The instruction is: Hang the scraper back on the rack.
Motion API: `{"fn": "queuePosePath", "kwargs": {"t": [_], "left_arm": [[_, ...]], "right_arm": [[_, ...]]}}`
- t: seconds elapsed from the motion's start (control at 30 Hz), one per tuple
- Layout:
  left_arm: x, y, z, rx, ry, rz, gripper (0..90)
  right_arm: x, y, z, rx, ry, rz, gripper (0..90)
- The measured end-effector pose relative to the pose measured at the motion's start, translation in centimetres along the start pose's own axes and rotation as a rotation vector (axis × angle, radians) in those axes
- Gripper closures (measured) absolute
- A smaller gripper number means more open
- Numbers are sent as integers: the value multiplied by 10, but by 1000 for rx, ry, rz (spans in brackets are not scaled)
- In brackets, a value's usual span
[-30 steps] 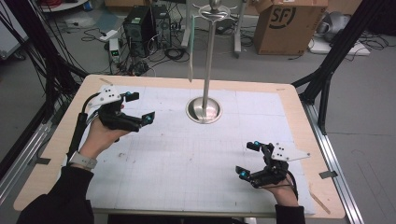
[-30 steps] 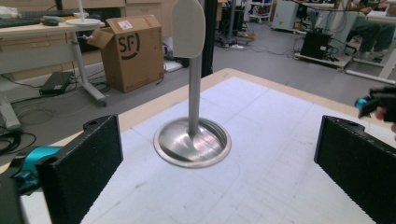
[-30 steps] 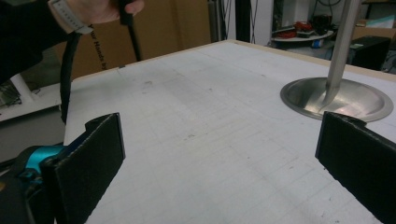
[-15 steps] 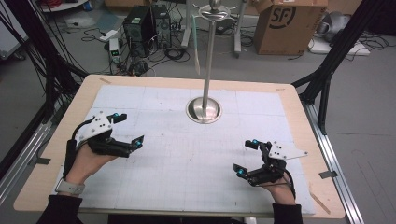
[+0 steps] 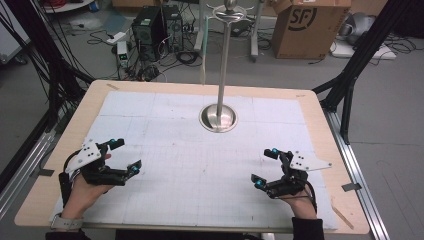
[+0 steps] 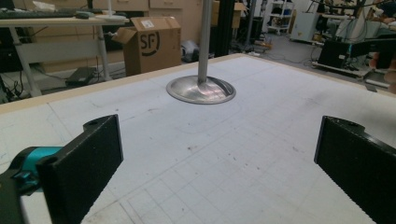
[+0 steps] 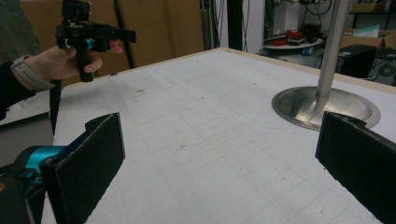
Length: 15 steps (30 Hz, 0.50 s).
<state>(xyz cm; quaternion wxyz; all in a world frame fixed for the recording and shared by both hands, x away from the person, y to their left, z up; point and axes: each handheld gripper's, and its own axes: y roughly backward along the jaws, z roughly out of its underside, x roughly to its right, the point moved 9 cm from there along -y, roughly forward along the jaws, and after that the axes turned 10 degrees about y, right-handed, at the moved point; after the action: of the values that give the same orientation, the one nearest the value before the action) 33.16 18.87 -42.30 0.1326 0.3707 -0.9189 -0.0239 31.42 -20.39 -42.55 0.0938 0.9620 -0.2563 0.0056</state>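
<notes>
Nearest, the left gripper [image 5: 121, 155] and right gripper [image 5: 265, 167] hover over the white mat [image 5: 200, 150] with jaws spread wide, holding nothing; judging by that, no handling has begun. Farther on, the metal stand [image 5: 218, 117] sits mid-table, well apart from both. Beyond, a cardboard box [image 5: 304, 22] reads "SF"

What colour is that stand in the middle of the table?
Shiny silver metal; the stand shows best in the left gripper view.
</notes>
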Motion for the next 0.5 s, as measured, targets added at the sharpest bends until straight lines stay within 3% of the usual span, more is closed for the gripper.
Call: {"fn": "queuePosePath", "kwargs": {"t": [0.27,0.5], "left_arm": [[-7,14,17,8,45,-15,17],[-12,28,23,55,86,-25,17]], "right_arm": [[1,1,-1,10,-3,9,2],[2,0,-2,13,-5,16,2]]}}
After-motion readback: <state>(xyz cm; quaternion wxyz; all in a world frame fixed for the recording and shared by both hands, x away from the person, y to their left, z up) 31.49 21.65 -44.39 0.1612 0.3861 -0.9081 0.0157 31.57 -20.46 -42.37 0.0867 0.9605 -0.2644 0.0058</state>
